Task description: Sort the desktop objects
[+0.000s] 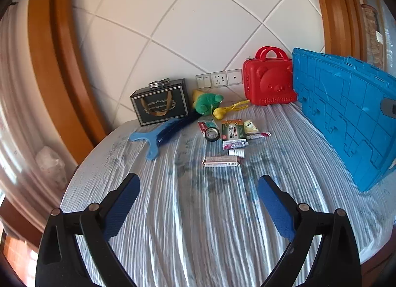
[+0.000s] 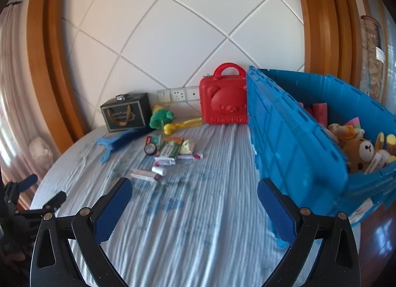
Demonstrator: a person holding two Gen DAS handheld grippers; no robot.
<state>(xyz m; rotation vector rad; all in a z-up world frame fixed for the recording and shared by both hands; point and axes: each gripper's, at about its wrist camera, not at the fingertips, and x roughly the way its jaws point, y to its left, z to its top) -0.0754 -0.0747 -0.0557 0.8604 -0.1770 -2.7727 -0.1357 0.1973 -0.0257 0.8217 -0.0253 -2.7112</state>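
Note:
Small items lie mid-table on a blue-white striped cloth: a long flat box, a white bottle, tubes, a green box, a tape roll. Behind them are a green plush, a yellow clip toy and a blue feather duster. My left gripper is open and empty, short of the flat box. My right gripper is open and empty, left of the blue crate, which holds plush toys. The left gripper also shows in the right wrist view.
A black gift box and a red bear case stand against the tiled wall by wall sockets. The blue crate's side rises on the right. The round table's edge drops off at left and front right.

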